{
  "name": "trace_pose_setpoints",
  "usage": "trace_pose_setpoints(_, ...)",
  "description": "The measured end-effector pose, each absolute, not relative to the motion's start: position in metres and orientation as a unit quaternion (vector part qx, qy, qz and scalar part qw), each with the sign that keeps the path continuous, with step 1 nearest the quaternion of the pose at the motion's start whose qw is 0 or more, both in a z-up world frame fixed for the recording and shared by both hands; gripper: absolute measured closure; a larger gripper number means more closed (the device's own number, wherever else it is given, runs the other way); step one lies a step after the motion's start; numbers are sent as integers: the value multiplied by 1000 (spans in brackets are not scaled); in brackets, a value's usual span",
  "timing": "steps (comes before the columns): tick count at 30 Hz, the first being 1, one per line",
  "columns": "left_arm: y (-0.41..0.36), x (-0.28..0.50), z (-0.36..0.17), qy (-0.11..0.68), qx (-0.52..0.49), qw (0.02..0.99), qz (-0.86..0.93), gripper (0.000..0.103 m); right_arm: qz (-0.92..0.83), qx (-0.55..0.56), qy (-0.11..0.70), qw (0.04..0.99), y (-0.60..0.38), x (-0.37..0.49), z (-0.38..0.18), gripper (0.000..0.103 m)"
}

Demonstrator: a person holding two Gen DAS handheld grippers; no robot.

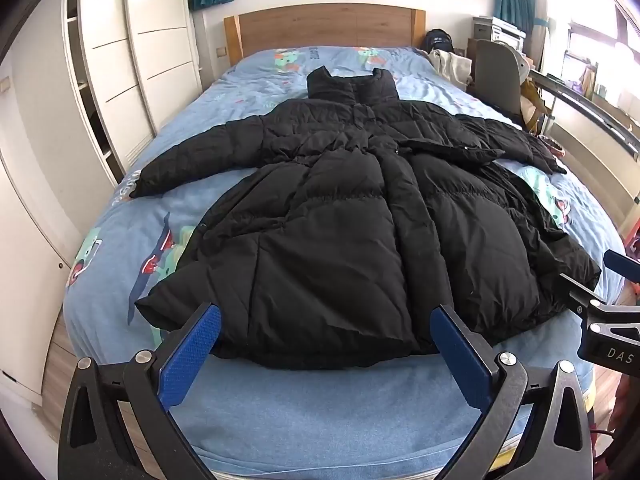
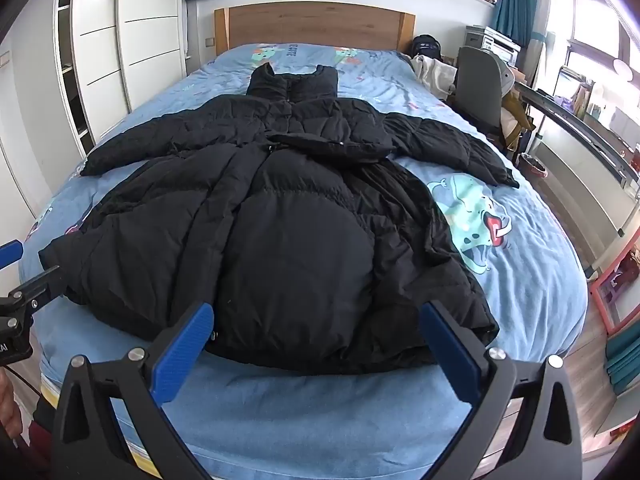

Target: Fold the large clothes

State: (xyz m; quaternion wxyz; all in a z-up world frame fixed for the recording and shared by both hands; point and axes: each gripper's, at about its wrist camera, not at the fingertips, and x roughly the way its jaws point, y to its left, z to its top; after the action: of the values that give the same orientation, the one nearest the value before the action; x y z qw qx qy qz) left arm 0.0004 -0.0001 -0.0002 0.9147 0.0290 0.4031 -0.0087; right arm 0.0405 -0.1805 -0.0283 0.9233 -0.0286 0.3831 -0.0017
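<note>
A long black puffer coat lies spread flat on the blue bed, collar toward the headboard, both sleeves out to the sides, hem nearest me. It also shows in the right wrist view. My left gripper is open and empty, its blue pads wide apart just above the left half of the hem. My right gripper is open and empty over the right half of the hem; part of it shows at the left wrist view's right edge.
White wardrobe doors stand close along the bed's left side. A wooden headboard is at the far end. A grey chair, clutter and a desk rail stand on the right. The blue sheet carries dinosaur prints.
</note>
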Motion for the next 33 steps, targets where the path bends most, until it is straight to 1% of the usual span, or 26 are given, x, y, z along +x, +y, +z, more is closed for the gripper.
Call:
trace_pose_setpoints(12, -6, 0, 0, 408, 29, 913, -2, 0, 0, -44, 377, 925, -175, 42, -28, 0)
trace_pose_setpoints(21, -2, 6, -9, 407, 31, 913, -2, 1, -3, -36, 378, 925, -183, 48, -28, 0)
trace_pose_setpoints(33, -2, 17, -18, 435, 41, 900, -12, 1, 2, -39, 382, 923, -186, 58, -30, 0)
